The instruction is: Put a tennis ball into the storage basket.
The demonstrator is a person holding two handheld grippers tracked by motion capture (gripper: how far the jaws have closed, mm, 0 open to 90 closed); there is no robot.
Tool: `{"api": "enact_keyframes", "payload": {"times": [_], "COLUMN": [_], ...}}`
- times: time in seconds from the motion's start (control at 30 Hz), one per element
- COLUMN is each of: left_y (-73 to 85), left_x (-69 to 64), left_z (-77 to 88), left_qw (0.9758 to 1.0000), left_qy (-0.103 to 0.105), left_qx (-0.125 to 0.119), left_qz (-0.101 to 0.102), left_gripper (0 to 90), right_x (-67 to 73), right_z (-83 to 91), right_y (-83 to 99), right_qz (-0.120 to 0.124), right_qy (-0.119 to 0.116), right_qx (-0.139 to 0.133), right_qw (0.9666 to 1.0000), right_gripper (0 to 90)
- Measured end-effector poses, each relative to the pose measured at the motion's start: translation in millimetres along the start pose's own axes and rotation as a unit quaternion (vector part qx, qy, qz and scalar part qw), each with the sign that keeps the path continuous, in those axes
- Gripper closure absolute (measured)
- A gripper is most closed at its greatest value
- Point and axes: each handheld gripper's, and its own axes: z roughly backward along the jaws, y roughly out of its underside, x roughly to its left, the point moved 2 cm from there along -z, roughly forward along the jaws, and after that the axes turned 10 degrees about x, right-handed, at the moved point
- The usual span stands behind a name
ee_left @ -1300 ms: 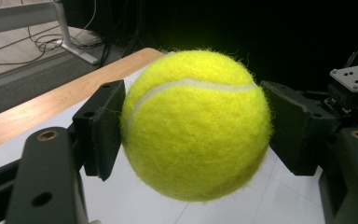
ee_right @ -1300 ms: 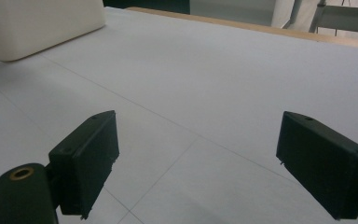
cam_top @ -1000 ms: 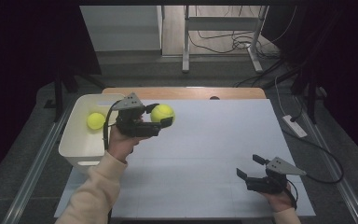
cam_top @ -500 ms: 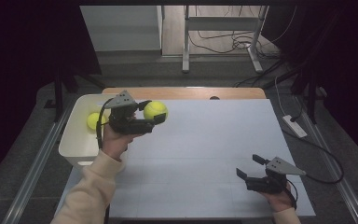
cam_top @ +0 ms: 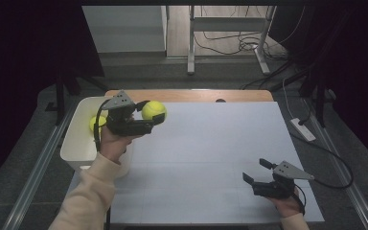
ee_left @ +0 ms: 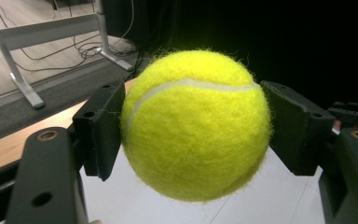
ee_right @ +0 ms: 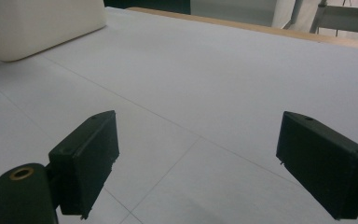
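My left gripper (cam_top: pixel 153 113) is shut on a yellow tennis ball (cam_top: pixel 154 110), held in the air beside the right rim of a white bin (cam_top: pixel 76 143) at the table's left. Up close, the ball (ee_left: pixel 193 123) sits squeezed between both black pads (ee_left: pixel 105 130). A second yellow tennis ball (cam_top: pixel 96 123) lies inside the bin, partly hidden behind the gripper. My right gripper (cam_top: pixel 255 170) rests low at the table's near right, jaws wide apart with nothing between them (ee_right: pixel 205 168).
A white sheet (cam_top: pixel 211 143) covers the tabletop, with a strip of wooden edge (cam_top: pixel 191 95) along the far side. The white bin (ee_right: pixel 37 23) shows far off in the right gripper view. Cables and metal table legs lie on the floor beyond.
My left gripper has carried the tennis ball leftward, toward the white bin. The right gripper has stayed where it was.
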Motion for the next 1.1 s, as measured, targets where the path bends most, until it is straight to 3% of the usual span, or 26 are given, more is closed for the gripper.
{"api": "enact_keyframes", "payload": {"times": [1.1], "left_y": [9.0], "left_x": [23.1], "left_z": [19.7], "left_qw": [0.9988], "left_qy": [-0.046], "left_qx": [0.002], "left_qz": [0.019], "left_gripper": [27.2], "right_x": [0.4], "right_z": [-0.1], "right_y": [-0.5], "right_qz": [0.001], "right_qy": [0.000], "right_qx": [0.000], "right_qw": [1.0000], "right_gripper": [12.7]}}
